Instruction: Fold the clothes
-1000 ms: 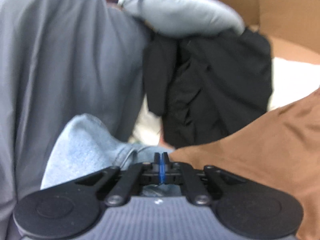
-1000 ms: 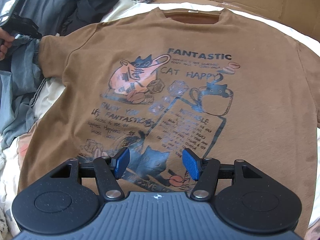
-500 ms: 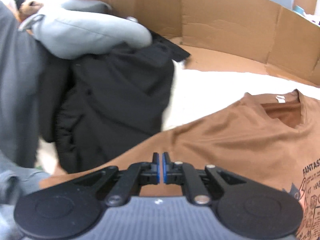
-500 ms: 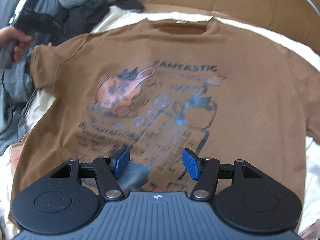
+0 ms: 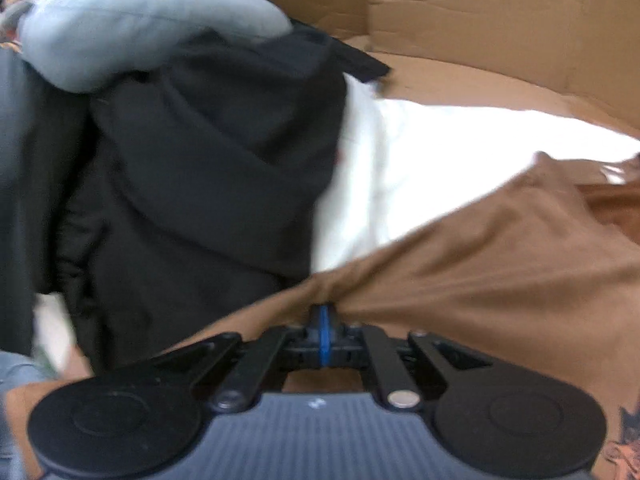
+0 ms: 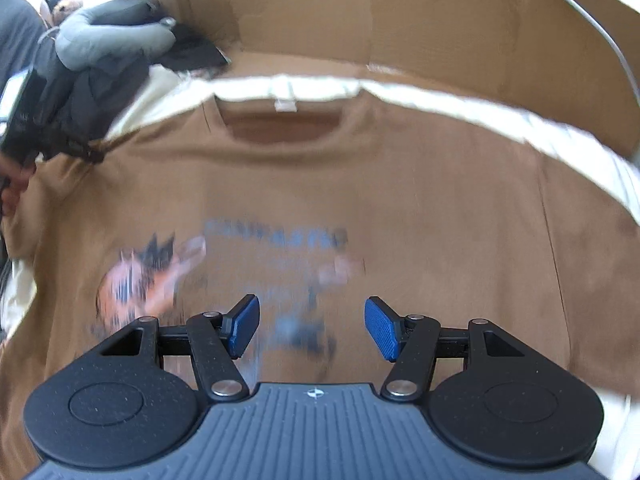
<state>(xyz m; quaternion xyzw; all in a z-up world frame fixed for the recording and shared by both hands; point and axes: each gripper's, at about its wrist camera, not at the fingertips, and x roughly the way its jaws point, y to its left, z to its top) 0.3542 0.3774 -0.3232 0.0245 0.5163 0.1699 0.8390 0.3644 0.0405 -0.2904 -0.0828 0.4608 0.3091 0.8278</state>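
Note:
A brown T-shirt (image 6: 400, 200) with a cat print lies spread face up on a white sheet (image 6: 520, 120), collar toward the far side. My left gripper (image 5: 323, 312) is shut on the T-shirt (image 5: 480, 272) at its left shoulder edge, and the cloth puckers into folds at the tips. From the right wrist view, that left gripper (image 6: 86, 152) shows at the shirt's left shoulder, held by a hand (image 6: 12, 188). My right gripper (image 6: 312, 328) hangs open over the blurred print in the middle of the chest, with nothing between its blue pads (image 6: 244, 324).
A heap of black clothes (image 5: 200, 160) with a grey padded garment (image 5: 140, 28) on top lies just left of the shirt. Cardboard walls (image 6: 360, 20) ring the far side and right. A bare strip of white sheet (image 5: 420, 168) lies beyond the shoulder.
The left gripper has swung from over the clothes heap down onto the shirt's shoulder edge, where cloth now bunches at its tips. The right gripper has moved up the shirt toward the collar, still open.

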